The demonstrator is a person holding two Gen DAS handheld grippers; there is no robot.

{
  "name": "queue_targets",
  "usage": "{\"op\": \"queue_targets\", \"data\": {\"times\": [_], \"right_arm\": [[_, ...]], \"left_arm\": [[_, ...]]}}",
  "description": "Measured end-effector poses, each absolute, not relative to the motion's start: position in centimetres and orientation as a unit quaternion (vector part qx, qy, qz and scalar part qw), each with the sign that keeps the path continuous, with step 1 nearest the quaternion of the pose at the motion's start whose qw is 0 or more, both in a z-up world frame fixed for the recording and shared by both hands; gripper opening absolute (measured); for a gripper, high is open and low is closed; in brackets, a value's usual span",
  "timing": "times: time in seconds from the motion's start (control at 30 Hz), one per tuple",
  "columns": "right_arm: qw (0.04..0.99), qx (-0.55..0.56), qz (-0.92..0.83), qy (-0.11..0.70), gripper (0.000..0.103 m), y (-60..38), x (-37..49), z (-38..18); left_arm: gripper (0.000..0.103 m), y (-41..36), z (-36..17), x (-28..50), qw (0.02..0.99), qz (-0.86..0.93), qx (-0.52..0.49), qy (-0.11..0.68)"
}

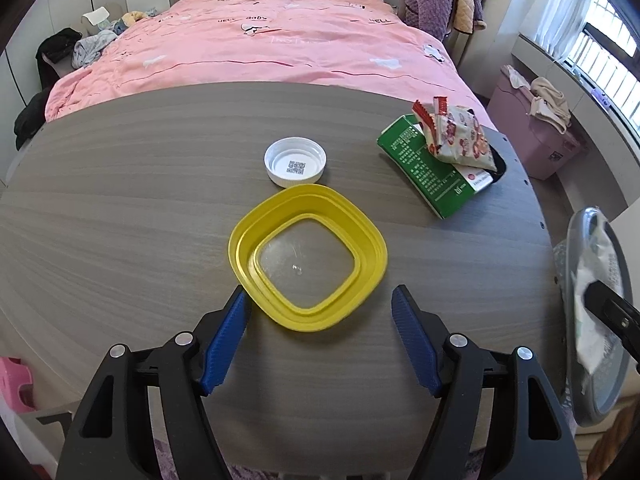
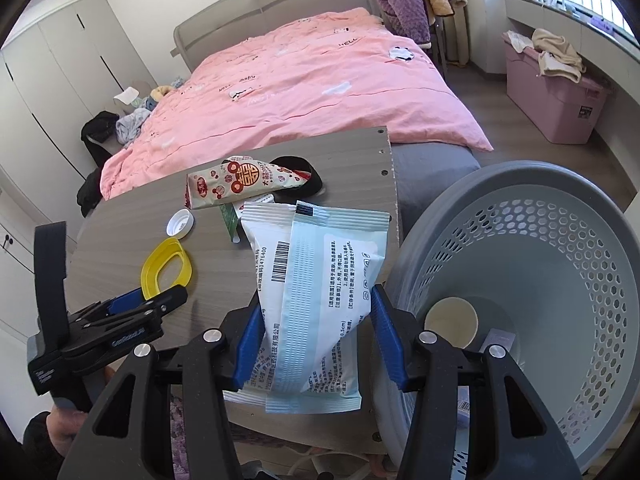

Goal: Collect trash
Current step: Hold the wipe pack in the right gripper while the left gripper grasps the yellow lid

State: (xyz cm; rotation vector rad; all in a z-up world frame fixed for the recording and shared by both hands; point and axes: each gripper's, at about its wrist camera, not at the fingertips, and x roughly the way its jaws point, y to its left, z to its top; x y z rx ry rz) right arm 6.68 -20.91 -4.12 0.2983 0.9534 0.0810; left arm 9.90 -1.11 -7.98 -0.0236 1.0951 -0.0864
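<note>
Yellow plastic lid [image 1: 308, 256] lies flat on the grey wood table [image 1: 120, 220], just ahead of the left gripper [image 1: 320, 312], whose blue pads stand apart around nothing. Beyond the lid sit a white cap [image 1: 295, 162] and a green carton [image 1: 432, 168]. Right gripper [image 2: 314, 344] is clamped on a white-and-blue packet [image 2: 316, 300], beside the grey basket [image 2: 560, 280].

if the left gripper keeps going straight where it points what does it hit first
Most likely the yellow lid: it lies just ahead of the open left gripper, centred between the fingers. Depth is hard to judge.

yellow lid [image 1: 308, 260] | white cap [image 1: 295, 162] | green box [image 1: 424, 168] | grey perforated basket [image 2: 540, 280]
</note>
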Motion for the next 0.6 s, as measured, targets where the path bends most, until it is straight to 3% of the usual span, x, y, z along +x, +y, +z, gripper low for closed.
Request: {"op": "queue_targets", "data": {"times": [0.6], "right_arm": [[0.876,0.155,0.044,0.454,0.05,-21.4,6.5,-4.1]], "left_arm": [[0.068,-0.7,-7.9,11.5,0.867,-0.034,-0.016,0.497]]}}
